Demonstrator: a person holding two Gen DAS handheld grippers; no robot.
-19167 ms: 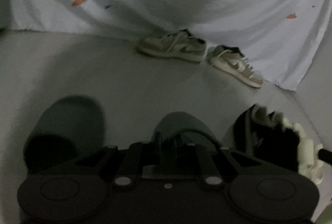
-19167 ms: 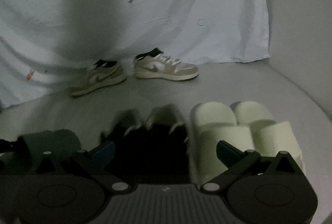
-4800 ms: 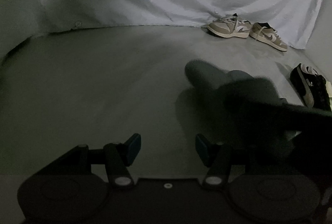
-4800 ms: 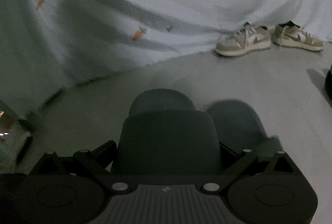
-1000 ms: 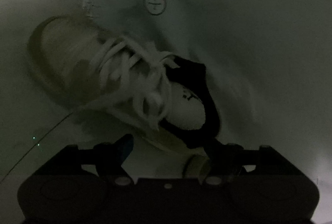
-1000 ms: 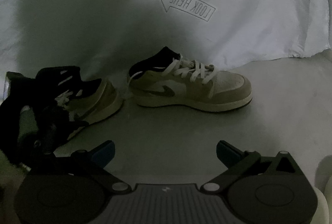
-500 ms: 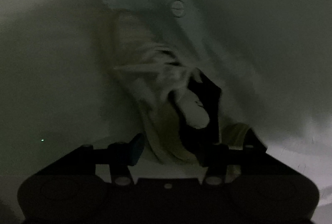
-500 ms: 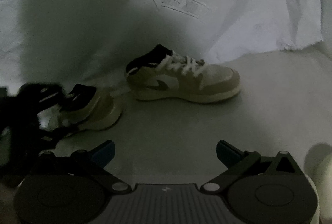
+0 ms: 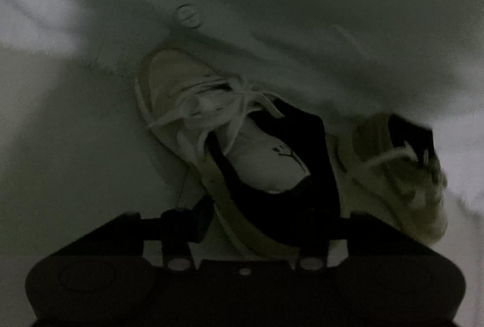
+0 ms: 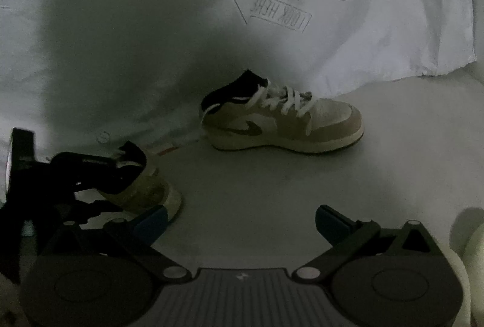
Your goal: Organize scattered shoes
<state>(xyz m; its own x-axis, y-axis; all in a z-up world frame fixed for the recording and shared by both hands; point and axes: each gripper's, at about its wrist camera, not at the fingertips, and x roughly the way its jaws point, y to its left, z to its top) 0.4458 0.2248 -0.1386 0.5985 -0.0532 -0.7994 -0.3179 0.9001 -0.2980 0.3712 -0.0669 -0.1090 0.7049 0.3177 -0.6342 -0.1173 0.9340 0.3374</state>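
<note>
The left tool point(image 9: 257, 224) straddles the heel collar of one sneaker point(image 9: 230, 142), but dim, blurred frames leave it unclear whether it grips. A hold on soft collar alone could slip, and the shoe could swing into its mate point(image 10: 281, 121), which stands just beside it against the hanging sheet point(image 10: 378, 9). The right tool point(image 10: 240, 221) hovers wide and empty over bare floor point(image 10: 302, 175). Pale slippers point(image 10: 467, 254) sit at its right edge.

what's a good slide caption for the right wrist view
Open right gripper faces a tan sneaker by the printed sheet; left gripper holds its mate.
</note>
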